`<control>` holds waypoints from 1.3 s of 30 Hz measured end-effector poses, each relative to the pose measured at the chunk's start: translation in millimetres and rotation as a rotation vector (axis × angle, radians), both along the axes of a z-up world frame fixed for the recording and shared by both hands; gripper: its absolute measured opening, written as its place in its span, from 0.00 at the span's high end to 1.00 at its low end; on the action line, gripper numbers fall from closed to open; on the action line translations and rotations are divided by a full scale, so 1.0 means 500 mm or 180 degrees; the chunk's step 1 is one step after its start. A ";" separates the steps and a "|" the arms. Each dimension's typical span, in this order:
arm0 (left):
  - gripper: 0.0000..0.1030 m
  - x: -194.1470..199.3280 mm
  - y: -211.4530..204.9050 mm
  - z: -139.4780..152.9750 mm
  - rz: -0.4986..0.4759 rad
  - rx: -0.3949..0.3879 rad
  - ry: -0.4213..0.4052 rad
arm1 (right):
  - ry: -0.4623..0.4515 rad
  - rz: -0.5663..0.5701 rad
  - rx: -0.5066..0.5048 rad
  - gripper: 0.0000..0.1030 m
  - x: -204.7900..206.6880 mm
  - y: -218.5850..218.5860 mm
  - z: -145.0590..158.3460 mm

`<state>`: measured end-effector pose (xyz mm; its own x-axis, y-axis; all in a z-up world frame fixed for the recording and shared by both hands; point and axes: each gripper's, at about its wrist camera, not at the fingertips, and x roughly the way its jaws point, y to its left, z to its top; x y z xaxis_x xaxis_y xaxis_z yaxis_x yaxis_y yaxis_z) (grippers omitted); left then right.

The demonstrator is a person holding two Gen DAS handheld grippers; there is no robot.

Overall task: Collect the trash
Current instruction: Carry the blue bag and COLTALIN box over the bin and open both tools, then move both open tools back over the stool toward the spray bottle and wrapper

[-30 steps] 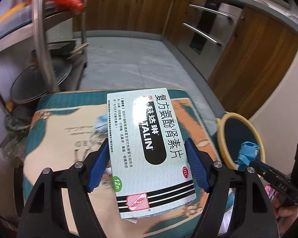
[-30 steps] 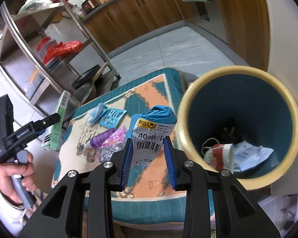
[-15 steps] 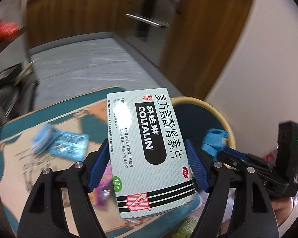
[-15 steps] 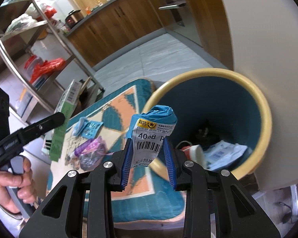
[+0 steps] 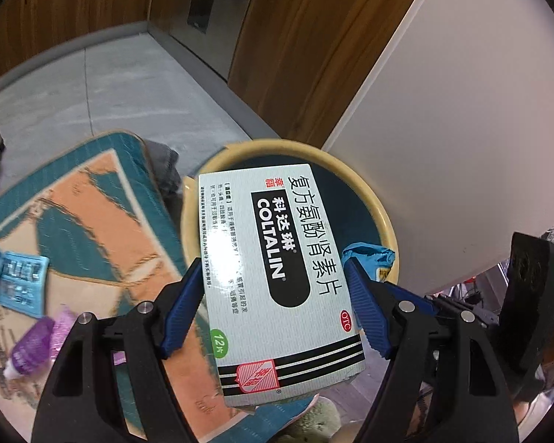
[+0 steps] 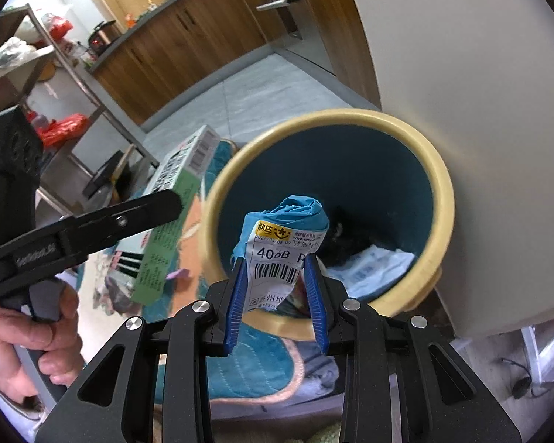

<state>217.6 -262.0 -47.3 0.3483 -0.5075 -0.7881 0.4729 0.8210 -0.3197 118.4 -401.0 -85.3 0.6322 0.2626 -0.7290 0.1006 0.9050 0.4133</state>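
My left gripper [image 5: 275,306] is shut on a white-and-green medicine box [image 5: 277,277] and holds it in front of the round bin [image 5: 382,221], which has a yellow rim and a dark teal inside. The box also shows in the right wrist view [image 6: 173,206]. My right gripper [image 6: 277,295] is shut on a crumpled blue parcel bag with a barcode label [image 6: 282,247], held over the near rim of the bin [image 6: 443,192]. White wrappers [image 6: 376,265] lie at the bin's bottom. The blue bag also shows in the left wrist view [image 5: 373,254].
A low table with a teal-and-orange patterned cloth [image 5: 92,221] stands left of the bin, with a blue packet [image 5: 20,280] and a purple tube [image 5: 31,347] on it. A white wall [image 5: 461,147] is behind the bin. A metal shelf rack [image 6: 55,85] stands farther left.
Both grippers have moved right, from over the table toward the bin. The box now stands in front of the bin's mouth and the blue bag is over its near rim. Both grips are unchanged.
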 end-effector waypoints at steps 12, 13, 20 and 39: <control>0.25 0.022 -0.030 -0.031 0.0025 -0.0048 0.0121 | 0.0167 -0.0055 -0.0091 0.65 0.017 0.004 -0.018; 0.25 0.023 -0.027 -0.029 0.0041 -0.0070 0.0117 | 0.0168 -0.0072 -0.0094 0.64 0.017 0.004 -0.018; 0.22 0.024 0.002 -0.012 0.0136 -0.0098 0.0052 | 0.0129 -0.0113 -0.0065 0.64 0.020 0.002 -0.014; 0.14 0.005 0.197 0.008 0.0521 0.0074 -0.0112 | -0.0005 0.0053 0.0019 0.57 0.039 0.059 0.004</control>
<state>220.0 -163.5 -43.4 0.4525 -0.4235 -0.7848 0.3428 0.8950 -0.2853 138.0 -371.5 -83.3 0.6287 0.2776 -0.7264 0.0848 0.9040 0.4190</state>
